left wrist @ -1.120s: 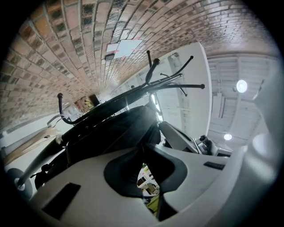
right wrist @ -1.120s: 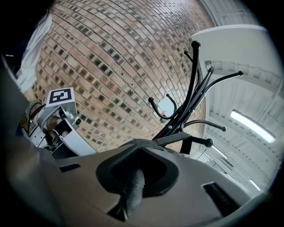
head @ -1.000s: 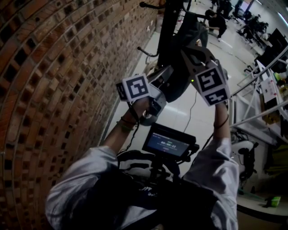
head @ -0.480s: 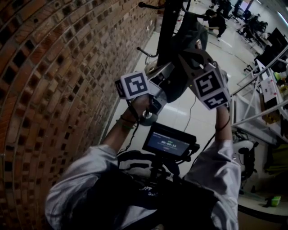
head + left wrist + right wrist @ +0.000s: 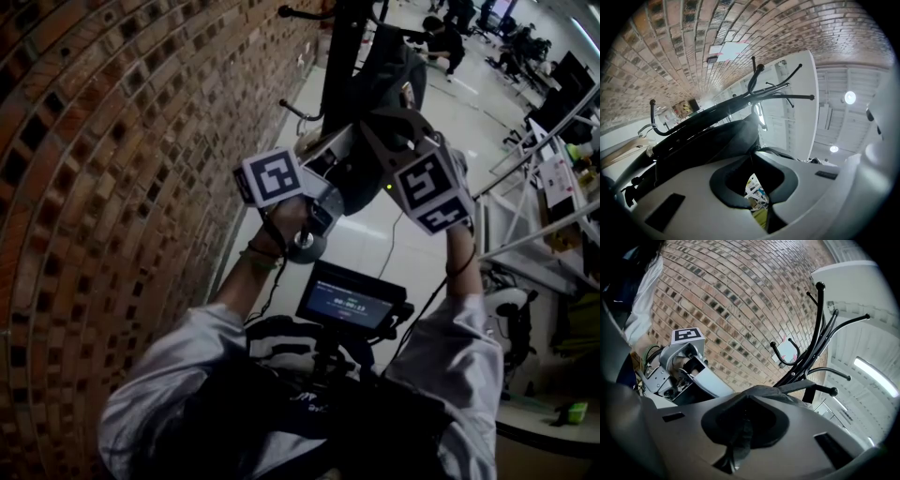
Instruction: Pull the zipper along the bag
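A dark bag (image 5: 392,67) hangs from a black coat rack (image 5: 337,56) beside a brick wall. In the left gripper view the bag (image 5: 708,145) fills the space just past the jaws. My left gripper (image 5: 347,150) reaches up from the left, its jaws closed on the bag's fabric (image 5: 752,154). My right gripper (image 5: 377,127) comes in from the right and is shut on a dark zipper pull strip (image 5: 740,439), which runs down between its jaws. The bag's edge (image 5: 764,392) lies right at its tips. The zipper track itself is hidden behind the grippers.
The brick wall (image 5: 122,141) runs close along the left. A small monitor (image 5: 352,302) sits at chest height below the grippers. White metal framing (image 5: 525,216) stands at the right. People (image 5: 445,37) work far back on the pale floor.
Both grippers sit slightly higher and further left in the head view than before. Their holds look the same.
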Available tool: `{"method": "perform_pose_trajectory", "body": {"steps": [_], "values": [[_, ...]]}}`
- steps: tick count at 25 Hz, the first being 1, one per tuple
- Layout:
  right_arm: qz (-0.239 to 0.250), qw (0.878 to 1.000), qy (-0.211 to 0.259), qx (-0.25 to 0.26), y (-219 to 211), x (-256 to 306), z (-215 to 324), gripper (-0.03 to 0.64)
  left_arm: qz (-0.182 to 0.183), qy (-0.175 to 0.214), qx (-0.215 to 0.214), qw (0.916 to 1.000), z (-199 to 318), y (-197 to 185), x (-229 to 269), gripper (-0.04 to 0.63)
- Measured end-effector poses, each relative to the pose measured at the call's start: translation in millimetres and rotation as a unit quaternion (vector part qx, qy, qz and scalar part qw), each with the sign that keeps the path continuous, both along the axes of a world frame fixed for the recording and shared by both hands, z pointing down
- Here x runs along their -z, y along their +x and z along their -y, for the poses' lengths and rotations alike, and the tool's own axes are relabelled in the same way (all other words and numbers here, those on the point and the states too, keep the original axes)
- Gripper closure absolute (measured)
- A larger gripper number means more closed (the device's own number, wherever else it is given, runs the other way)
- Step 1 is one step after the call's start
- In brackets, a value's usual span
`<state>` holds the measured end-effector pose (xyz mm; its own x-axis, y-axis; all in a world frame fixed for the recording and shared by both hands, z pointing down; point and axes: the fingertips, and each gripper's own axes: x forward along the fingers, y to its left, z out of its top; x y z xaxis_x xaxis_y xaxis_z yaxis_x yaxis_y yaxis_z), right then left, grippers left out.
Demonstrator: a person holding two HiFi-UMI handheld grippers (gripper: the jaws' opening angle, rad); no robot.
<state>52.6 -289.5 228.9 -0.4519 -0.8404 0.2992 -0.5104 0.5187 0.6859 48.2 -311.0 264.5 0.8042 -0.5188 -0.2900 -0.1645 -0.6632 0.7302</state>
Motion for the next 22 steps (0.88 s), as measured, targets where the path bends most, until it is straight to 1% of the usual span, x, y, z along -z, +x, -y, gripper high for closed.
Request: {"method": "perform_pose_trajectory", "body": {"steps": [10,12,13,14,16,18,20,22], "values": [[0.017,1.0,-0.018,0.009,-2.8,-4.3,0.9,0.601,0.004,0.01,-0.004,0.9999,5.0,0.4,6.2,0.569],[0.019,1.0,-0.02,0.009,-2.9,-4.9,1.1,0.601,-0.009,0.007,-0.012,0.9999,2.5,2.5,9.0,0.568],[0.02,1.0,-0.02,0.009,-2.9,-5.2,1.6,0.601,-0.02,0.005,-0.016,0.9997,0.9,4.1,10.7,0.566],[0.018,1.0,-0.017,0.008,-2.6,-5.5,2.4,0.6,-0.023,0.005,-0.017,0.9996,1.3,4.5,9.9,0.566],[0.018,1.0,-0.002,0.003,-0.9,-6.1,4.2,0.6,-0.009,0.01,-0.007,0.9999,5.6,2.6,2.1,0.566],[0.038,0.999,0.025,-0.007,1.0,-7.4,5.3,0.6,0.002,0.017,-0.003,0.9999,5.6,3.2,-4.3,0.566],[0.074,0.996,0.044,-0.017,1.3,-10.0,3.6,0.599,0.018,0.025,-0.001,0.9995,2.0,5.4,-11.3,0.566],[0.107,0.993,0.046,-0.021,0.9,-13.2,-1.3,0.563,0.024,0.027,0.0,0.9993,-1.7,5.6,-19.2,0.566]]}}
